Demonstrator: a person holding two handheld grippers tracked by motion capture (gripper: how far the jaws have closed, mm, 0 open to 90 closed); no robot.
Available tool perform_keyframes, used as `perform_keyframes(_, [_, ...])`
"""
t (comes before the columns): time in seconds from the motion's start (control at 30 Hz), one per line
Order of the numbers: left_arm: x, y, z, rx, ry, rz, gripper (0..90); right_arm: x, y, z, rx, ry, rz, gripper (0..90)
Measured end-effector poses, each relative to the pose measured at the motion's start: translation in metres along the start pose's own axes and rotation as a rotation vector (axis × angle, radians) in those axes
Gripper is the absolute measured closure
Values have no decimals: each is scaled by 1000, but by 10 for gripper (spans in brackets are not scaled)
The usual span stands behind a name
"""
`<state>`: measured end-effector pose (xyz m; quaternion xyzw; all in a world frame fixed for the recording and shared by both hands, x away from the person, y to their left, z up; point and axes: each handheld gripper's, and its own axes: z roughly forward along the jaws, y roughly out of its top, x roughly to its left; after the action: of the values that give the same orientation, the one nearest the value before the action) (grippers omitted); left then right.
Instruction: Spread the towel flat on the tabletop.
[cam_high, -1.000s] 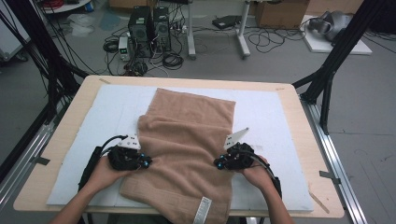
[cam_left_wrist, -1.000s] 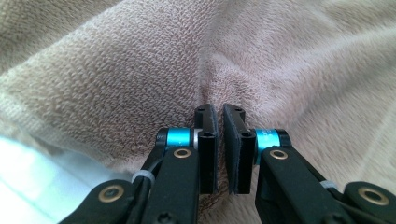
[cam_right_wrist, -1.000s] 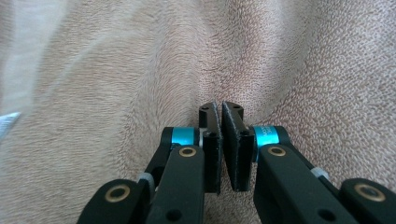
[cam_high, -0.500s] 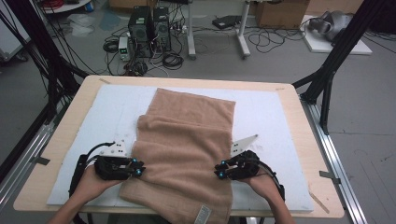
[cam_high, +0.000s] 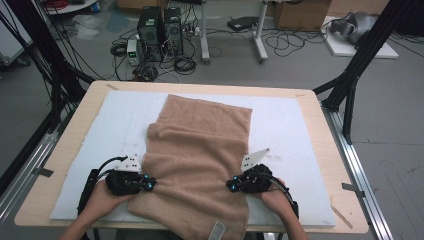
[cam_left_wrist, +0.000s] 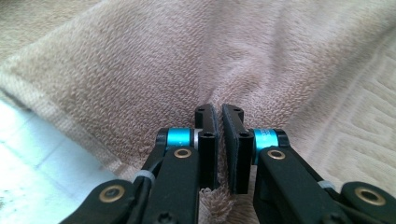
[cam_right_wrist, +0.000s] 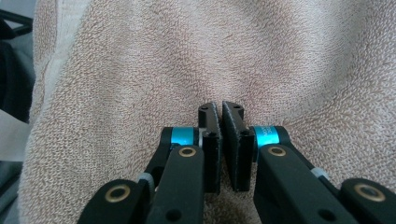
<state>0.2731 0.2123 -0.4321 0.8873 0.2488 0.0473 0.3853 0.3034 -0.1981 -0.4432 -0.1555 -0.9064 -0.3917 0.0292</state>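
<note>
both grippers are clamped on the tan towel (cam_high: 200, 160) lying mid-table, left gripper (cam_high: 148, 184) and right gripper (cam_high: 231, 186) at opposite edges. gripper views show fabric pinched between jaws; high view shows its label (cam_high: 216, 231).

I count one tan towel (cam_high: 200, 155), one white mat (cam_high: 290, 130), one bench (cam_high: 320, 115), and my two grippers: left (cam_high: 148, 183), right (cam_high: 231, 186).

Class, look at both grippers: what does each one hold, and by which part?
Both hold the tan towel: the left gripper pinches its left side edge, the right gripper its right side edge, near the front.
</note>
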Motion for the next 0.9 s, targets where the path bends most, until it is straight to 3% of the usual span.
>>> perform_keyframes(0.2, [-24,-2,-6,-13,-44,17,850,4,-1,-13,16,8,-25,868])
perform_keyframes(0.3, [-44,-3,-12,-11,-80,37,848,13,1,-23,38,18,-40,866])
perform_keyframes(0.37, [-48,-1,-17,-30,-76,41,834,18,3,-30,20,26,-47,845])
perform_keyframes(0.5, [-32,10,-23,-92,-36,24,688,18,10,-43,-50,-11,-37,760])
perform_keyframes(0.63, [-4,22,-24,-173,13,-6,621,8,17,-46,-88,-60,-21,701])
perform_keyframes(0.7, [6,27,-21,-189,35,-7,608,-1,19,-44,-86,-102,2,677])
perform_keyframes(0.77, [16,31,-14,-185,49,-12,600,-11,20,-39,-73,-133,26,656])
perform_keyframes(0.9, [32,34,8,-104,78,-20,592,-27,20,-22,-15,-155,51,647])
